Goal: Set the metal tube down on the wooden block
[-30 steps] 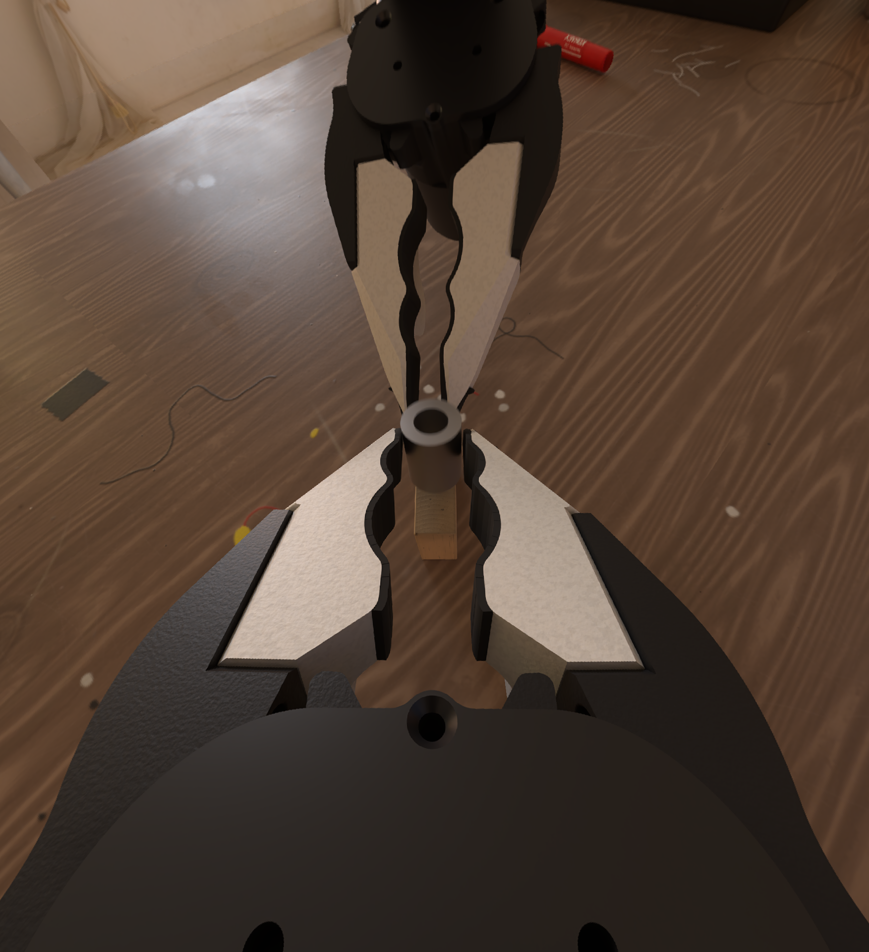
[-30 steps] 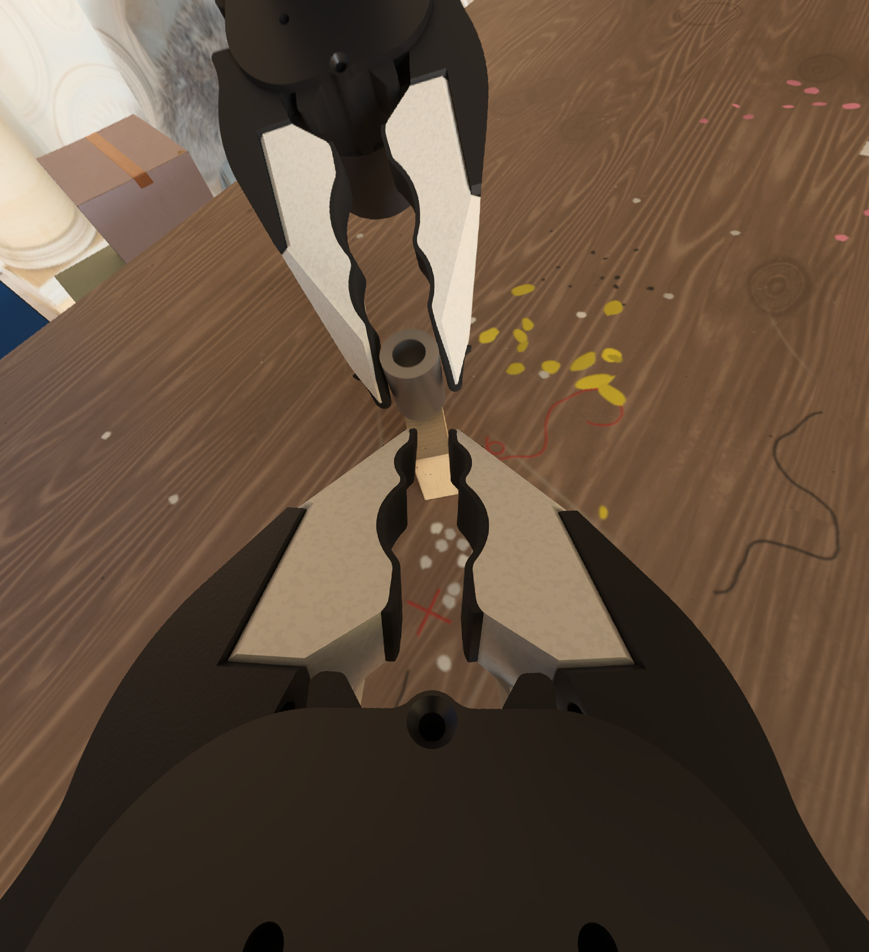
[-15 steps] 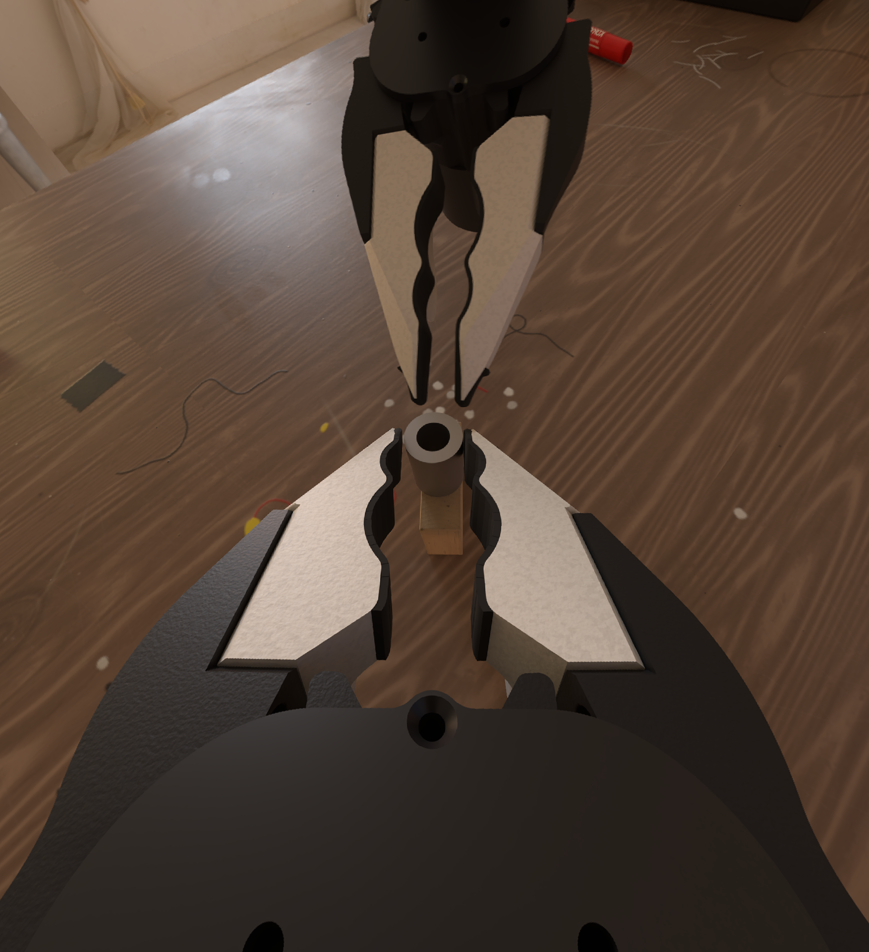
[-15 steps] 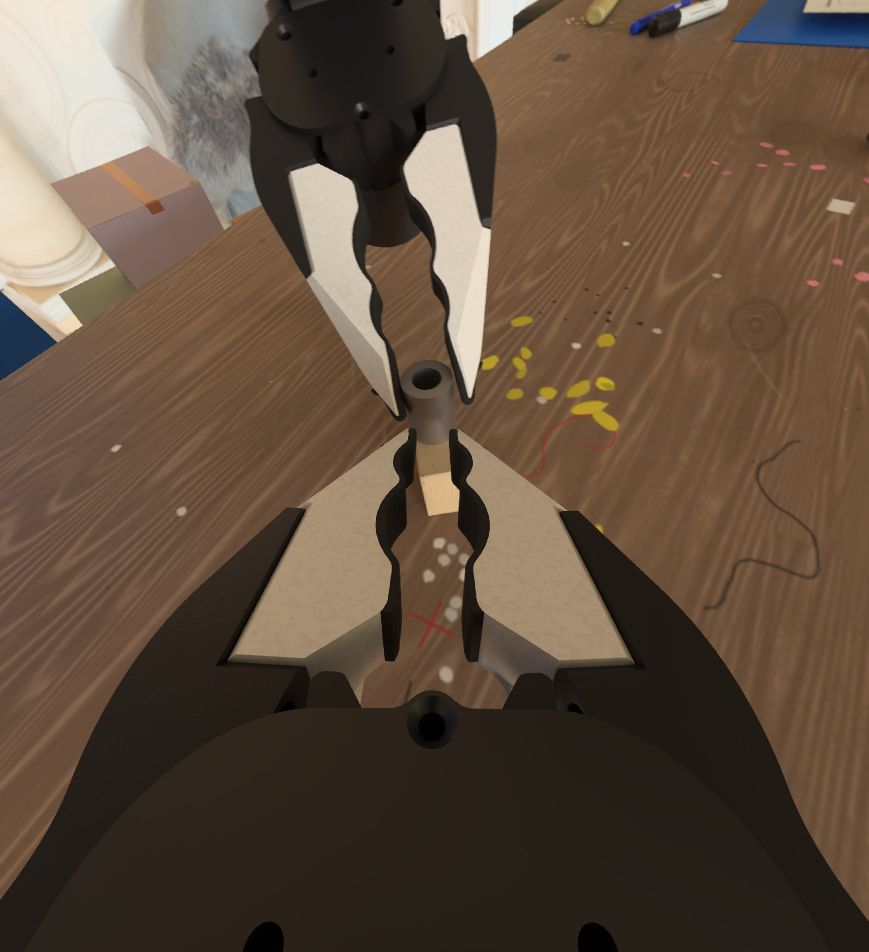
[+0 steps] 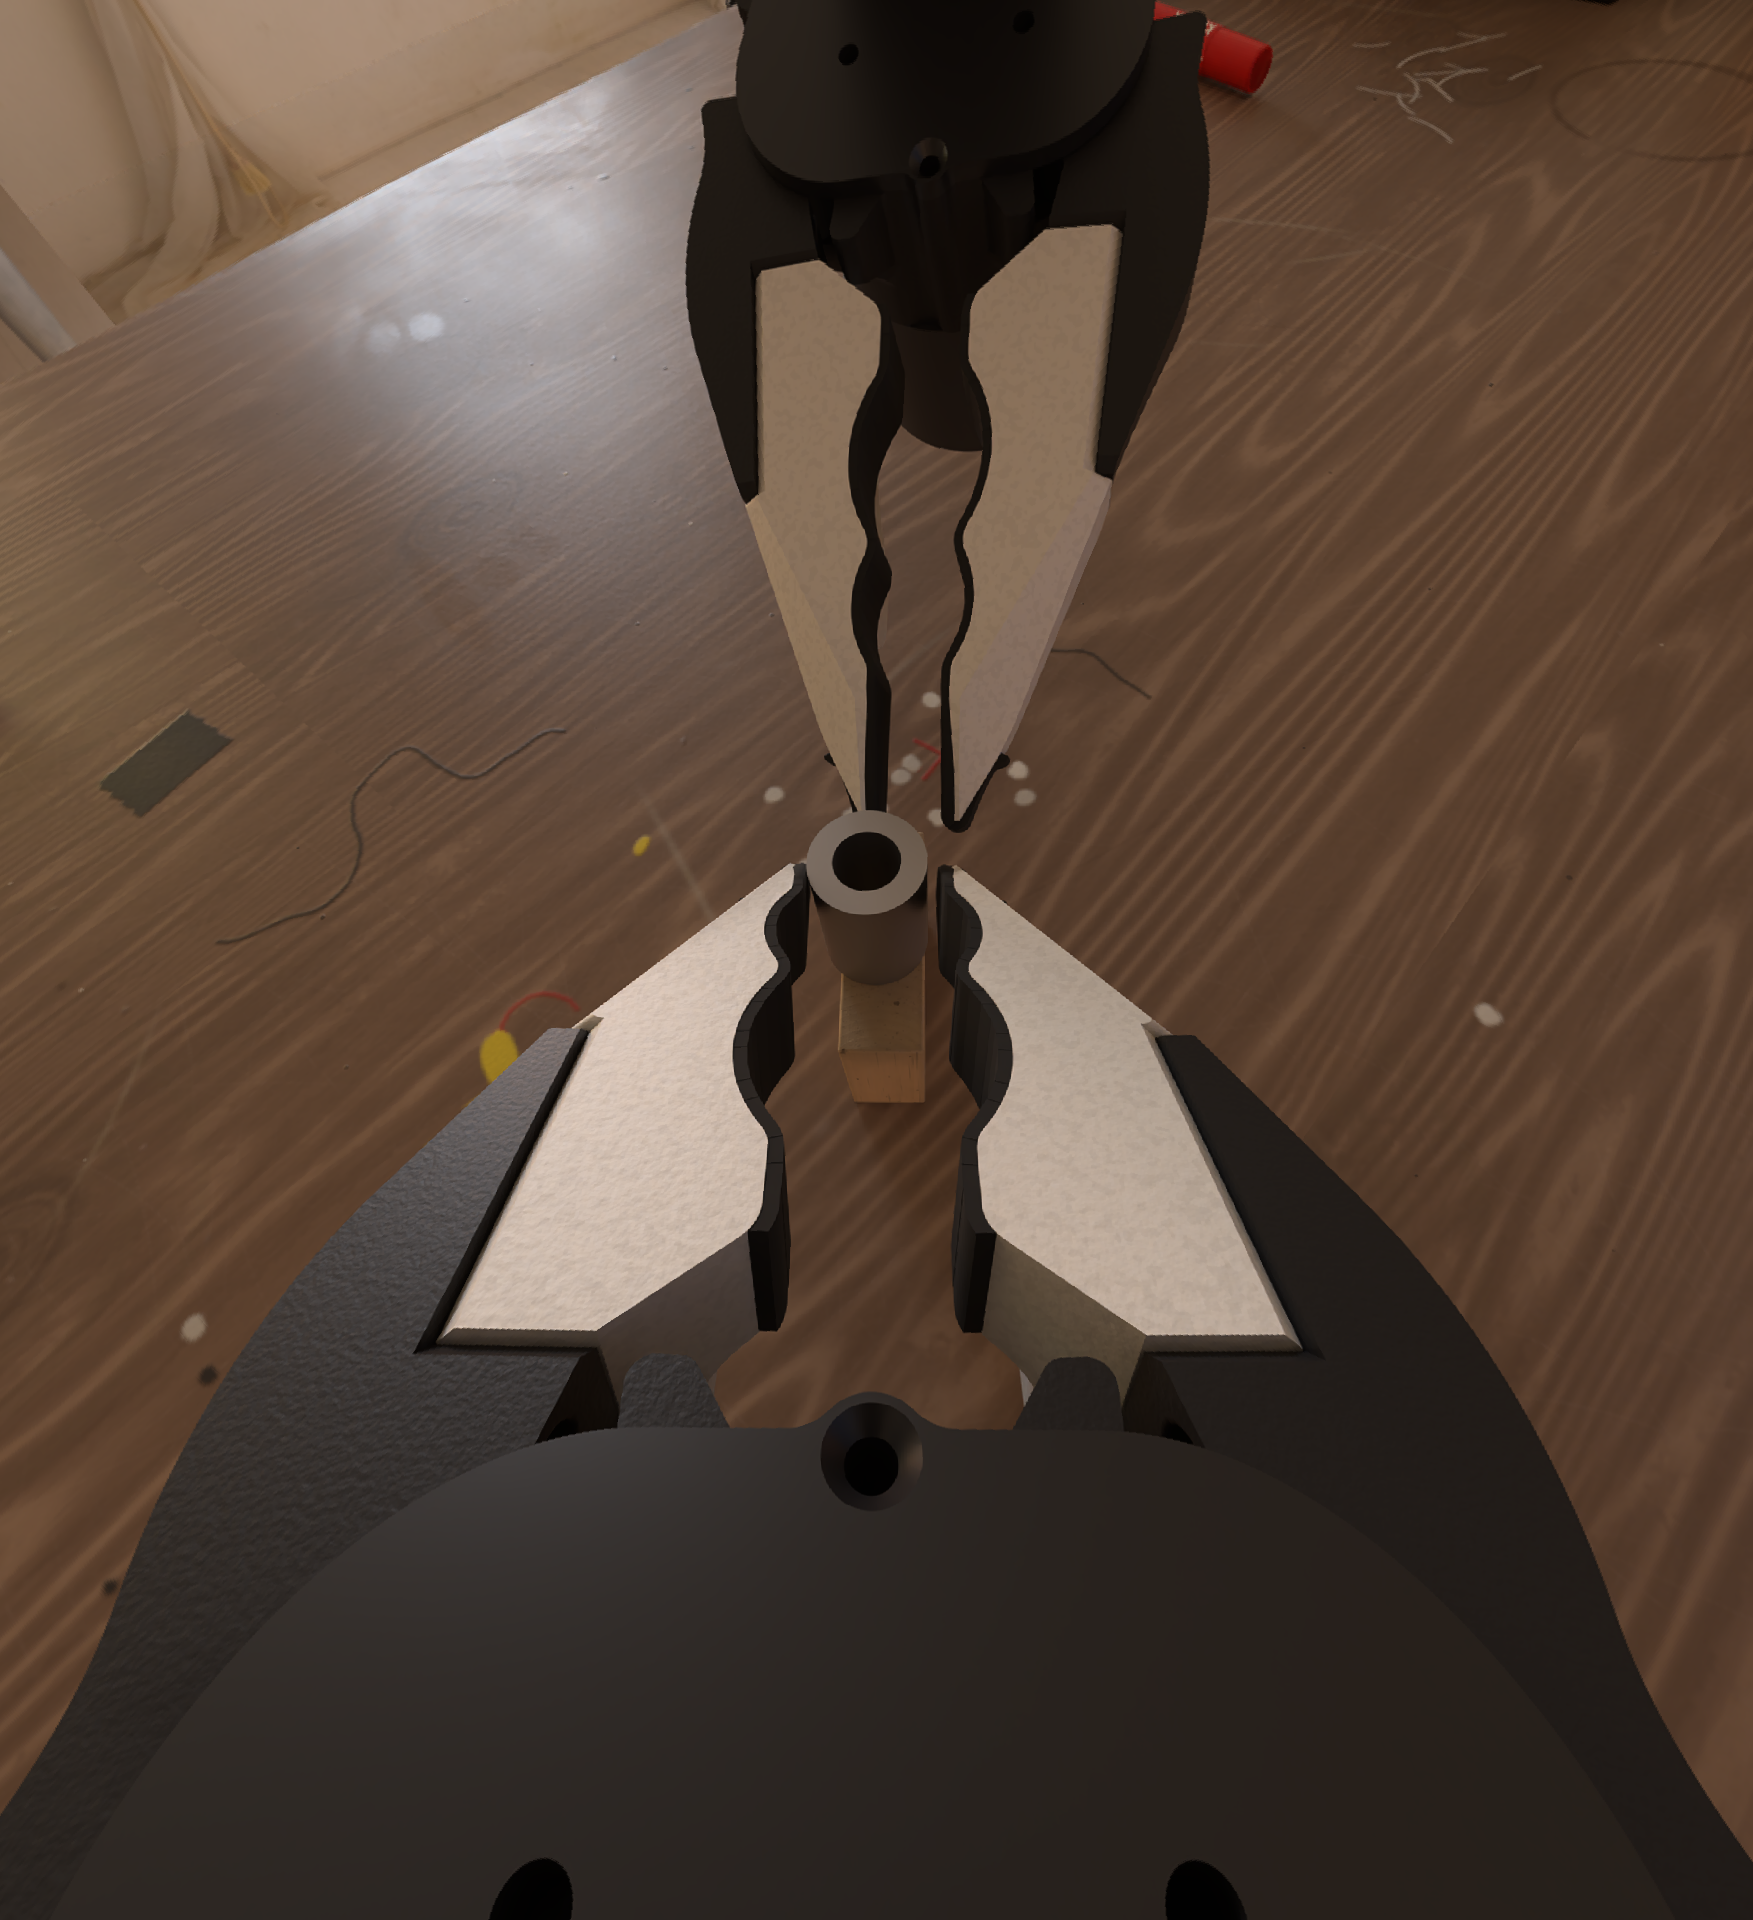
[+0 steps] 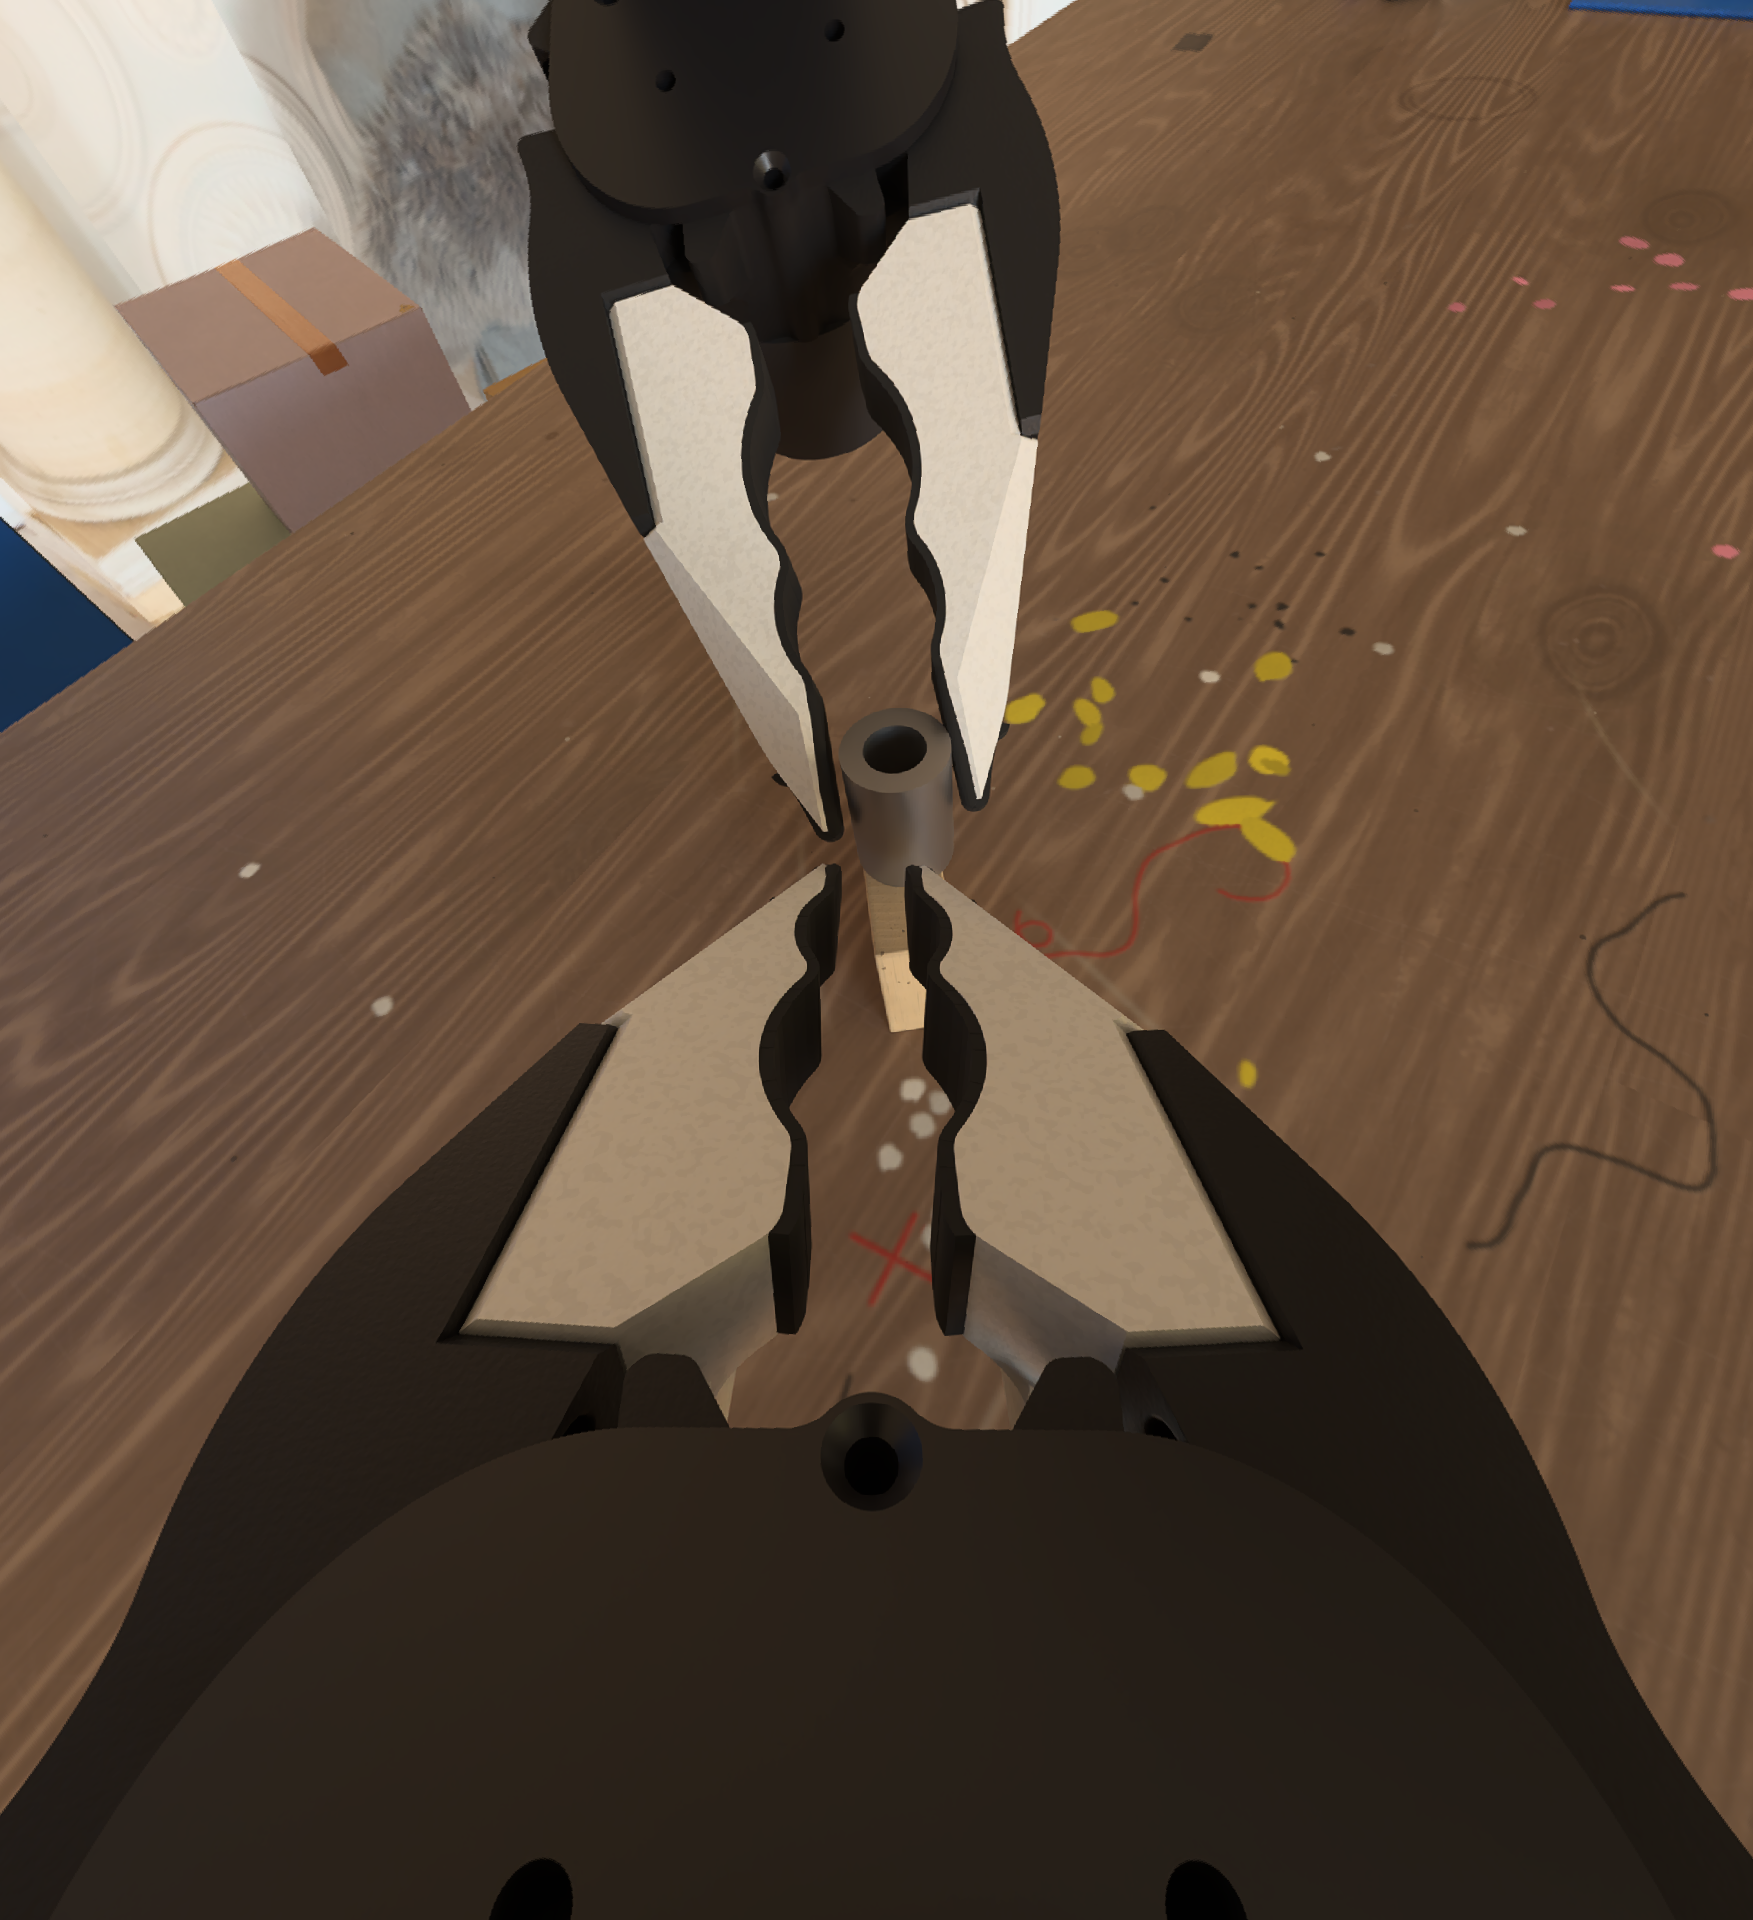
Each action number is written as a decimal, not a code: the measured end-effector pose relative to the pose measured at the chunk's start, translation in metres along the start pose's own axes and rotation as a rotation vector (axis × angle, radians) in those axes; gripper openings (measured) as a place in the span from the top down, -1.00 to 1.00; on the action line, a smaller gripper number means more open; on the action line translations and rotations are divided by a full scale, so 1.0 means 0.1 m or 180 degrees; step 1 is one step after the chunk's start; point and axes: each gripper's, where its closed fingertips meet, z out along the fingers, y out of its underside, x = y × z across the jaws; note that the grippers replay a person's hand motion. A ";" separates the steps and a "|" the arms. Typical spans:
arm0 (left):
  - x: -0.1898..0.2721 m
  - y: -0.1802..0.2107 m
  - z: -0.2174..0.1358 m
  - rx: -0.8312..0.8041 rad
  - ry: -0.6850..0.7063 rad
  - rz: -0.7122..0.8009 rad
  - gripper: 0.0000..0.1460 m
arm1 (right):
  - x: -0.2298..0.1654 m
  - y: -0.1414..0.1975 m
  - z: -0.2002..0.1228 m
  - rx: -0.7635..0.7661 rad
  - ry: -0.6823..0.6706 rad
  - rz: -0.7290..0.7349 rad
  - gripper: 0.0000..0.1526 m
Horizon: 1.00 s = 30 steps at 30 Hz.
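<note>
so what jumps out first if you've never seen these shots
The grey tube standing upright on the small wood block, mid-table, between the left gripper tips. Facing it, the right gripper points in from the far side, jaws narrowly apart with nothing between them. Yellow paint blobs dot the table nearby.

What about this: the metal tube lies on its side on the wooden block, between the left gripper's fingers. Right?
Not on its side: the metal tube stands upright on the wooden block, between the fingers of the left gripper, as the left wrist view shows.
</note>
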 end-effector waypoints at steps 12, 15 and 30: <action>0.01 0.02 -0.03 -0.0016 -0.0130 0.0007 0.68 | -0.02 0.00 0.01 0.0006 -0.0008 -0.0004 0.84; 0.00 0.02 -0.06 0.0005 -0.0164 -0.0040 0.68 | -0.02 0.00 0.01 0.0004 -0.0006 -0.0011 0.84; 0.02 0.03 -0.05 0.0034 -0.0118 -0.0074 0.64 | -0.01 0.00 0.01 0.0005 -0.0009 0.0002 0.84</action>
